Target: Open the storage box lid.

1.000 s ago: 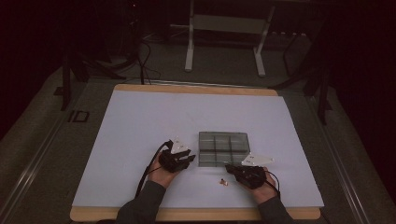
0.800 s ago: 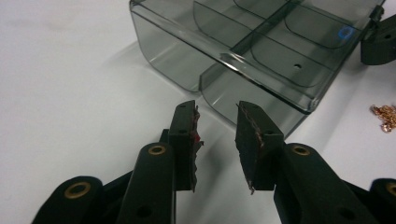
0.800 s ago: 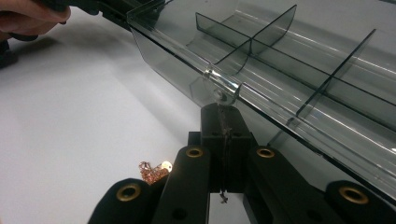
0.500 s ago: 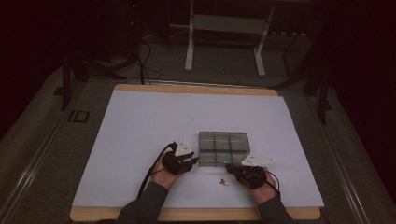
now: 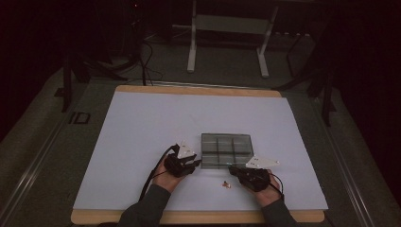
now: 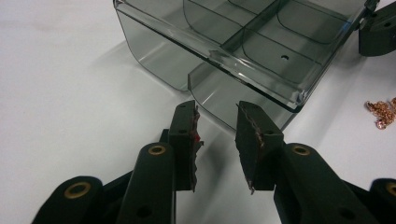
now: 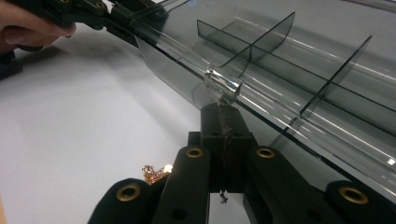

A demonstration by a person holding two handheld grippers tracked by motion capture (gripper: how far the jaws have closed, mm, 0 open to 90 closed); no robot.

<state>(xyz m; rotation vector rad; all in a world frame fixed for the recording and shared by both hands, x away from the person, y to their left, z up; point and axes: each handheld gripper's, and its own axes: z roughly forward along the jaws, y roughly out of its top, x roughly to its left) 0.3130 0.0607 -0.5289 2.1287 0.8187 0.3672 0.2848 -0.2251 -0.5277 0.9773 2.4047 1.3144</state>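
Glossy smoky clear plastic organizer box (image 6: 243,51); matt white table sheet (image 5: 142,142).

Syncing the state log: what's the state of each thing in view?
Divided clear box: lid open, compartments look empty.
Left hand-held gripper: open, at the box's near wall, gripping nothing.
Right hand-held gripper: shut, just below the box's front latch.
Small copper chain: loose on the table.

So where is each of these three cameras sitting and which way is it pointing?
High view: above the person's side, looking forward and down on the table; forearms, left claw, right claw.
Left gripper view: on the left claw, facing the divided clear box; jaws apart.
Right gripper view: on the right claw, jaws together at the box's front tab.
Both gripper views share the box and a small copper chain.
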